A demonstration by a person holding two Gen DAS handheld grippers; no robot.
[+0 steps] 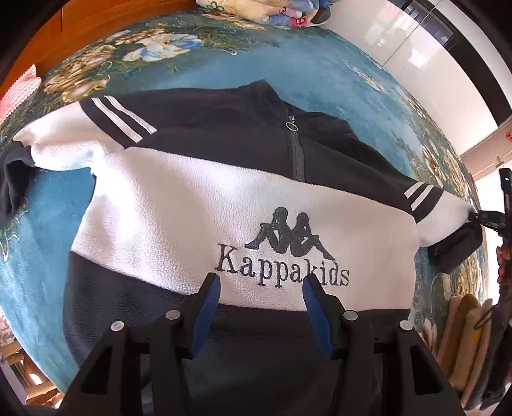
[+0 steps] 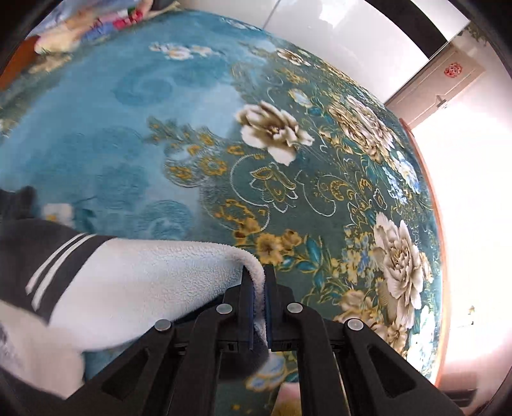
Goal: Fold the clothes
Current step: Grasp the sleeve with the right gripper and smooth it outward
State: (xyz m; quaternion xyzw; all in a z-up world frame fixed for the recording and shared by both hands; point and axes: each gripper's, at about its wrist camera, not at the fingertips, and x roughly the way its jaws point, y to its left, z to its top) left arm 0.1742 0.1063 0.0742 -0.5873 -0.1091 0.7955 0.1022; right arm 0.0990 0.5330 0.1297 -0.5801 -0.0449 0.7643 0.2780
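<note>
A black and white fleece jacket [image 1: 179,204] with a "Kappa kids" logo lies front up on a blue floral blanket [image 1: 336,83]. My left gripper [image 1: 260,283] is open and empty, hovering over the jacket's lower front just below the logo. My right gripper [image 2: 258,281] is shut on the white end of the jacket's right sleeve [image 2: 153,272], holding it a little above the blanket. It also shows in the left wrist view [image 1: 476,217] at the far right edge. The left sleeve [image 1: 54,144] lies spread out to the left.
A pile of colourful clothes [image 1: 265,9] lies at the far edge of the blanket. Folded beige cloths [image 1: 464,339] stack at the right. A pink patterned cloth [image 1: 19,92] is at the far left. White walls and a door [image 2: 438,86] stand beyond.
</note>
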